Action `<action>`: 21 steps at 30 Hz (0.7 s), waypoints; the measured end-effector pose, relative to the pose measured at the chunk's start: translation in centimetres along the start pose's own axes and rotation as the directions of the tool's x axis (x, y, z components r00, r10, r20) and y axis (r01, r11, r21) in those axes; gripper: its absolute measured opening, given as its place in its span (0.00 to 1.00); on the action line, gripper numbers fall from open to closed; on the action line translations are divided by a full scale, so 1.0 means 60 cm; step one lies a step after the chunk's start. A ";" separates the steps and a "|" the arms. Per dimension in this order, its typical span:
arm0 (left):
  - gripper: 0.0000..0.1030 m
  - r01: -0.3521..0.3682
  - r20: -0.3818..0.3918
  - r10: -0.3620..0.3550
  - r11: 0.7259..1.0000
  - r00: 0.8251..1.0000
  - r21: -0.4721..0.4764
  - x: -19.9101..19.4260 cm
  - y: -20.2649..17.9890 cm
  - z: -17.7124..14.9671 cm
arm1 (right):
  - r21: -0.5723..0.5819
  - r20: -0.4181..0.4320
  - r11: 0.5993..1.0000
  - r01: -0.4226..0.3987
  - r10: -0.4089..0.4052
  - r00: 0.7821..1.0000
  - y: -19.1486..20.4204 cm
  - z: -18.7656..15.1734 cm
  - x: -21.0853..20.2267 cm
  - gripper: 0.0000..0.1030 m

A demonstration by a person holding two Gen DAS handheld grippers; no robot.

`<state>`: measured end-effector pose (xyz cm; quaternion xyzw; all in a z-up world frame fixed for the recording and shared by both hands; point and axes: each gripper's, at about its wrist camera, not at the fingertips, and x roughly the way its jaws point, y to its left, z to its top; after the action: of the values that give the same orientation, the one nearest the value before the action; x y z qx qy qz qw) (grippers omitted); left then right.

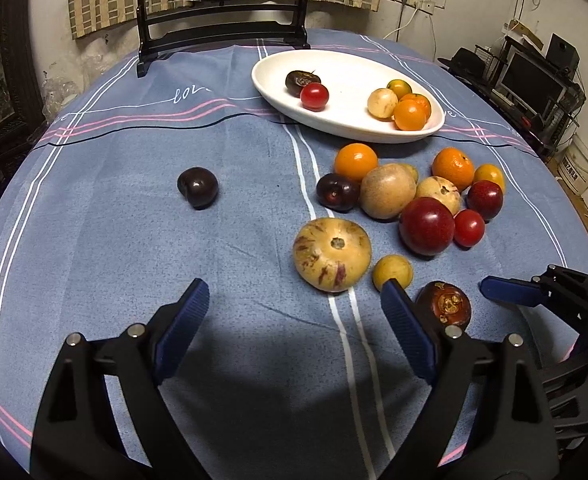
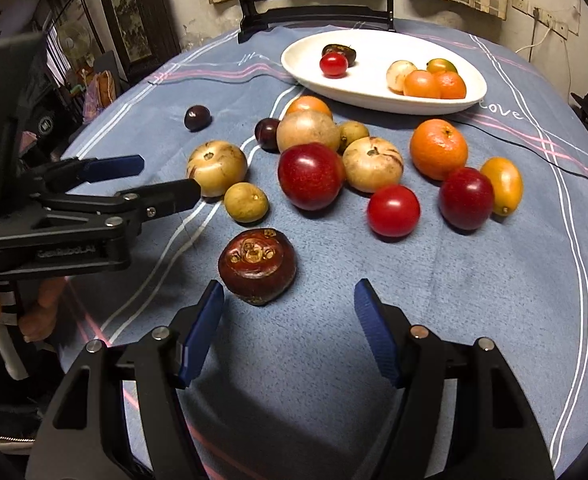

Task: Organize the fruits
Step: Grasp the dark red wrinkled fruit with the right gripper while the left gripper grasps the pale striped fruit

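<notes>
A white oval plate [image 1: 349,130] at the back holds a dark fruit, a red tomato [image 1: 314,96], a pale fruit and small oranges. Loose fruit lies on the blue cloth in front of it: oranges, red plums, dark plums, and a striped yellow melon [image 1: 332,254]. A brown water chestnut [image 2: 258,266] sits nearest me. My right gripper [image 2: 290,286] is open, its tips just short of the chestnut, which lies nearer the left finger and untouched. My left gripper [image 1: 294,286] is open over bare cloth, just below the striped melon. One dark plum [image 1: 198,187] lies alone at the left.
A black wooden stand [image 1: 222,36] with a round screen stands at the table's far edge. A shelf with a monitor [image 1: 529,84] stands beyond the table's right edge. A hand [image 2: 34,312] holds the left gripper [image 2: 170,178] at the left of the right wrist view.
</notes>
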<state>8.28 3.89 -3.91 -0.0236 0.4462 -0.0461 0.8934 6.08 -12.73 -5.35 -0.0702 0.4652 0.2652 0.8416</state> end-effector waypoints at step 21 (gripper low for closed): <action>0.88 -0.073 -0.036 0.073 0.997 0.997 0.024 0.026 0.011 -0.001 | -0.038 0.038 0.999 -0.028 0.030 0.999 0.012 -0.002 0.002 0.41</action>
<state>9.21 4.38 -5.26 0.0035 0.4628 -0.0189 0.8863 5.69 -12.13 -5.42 -0.0740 0.4450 0.2872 0.8450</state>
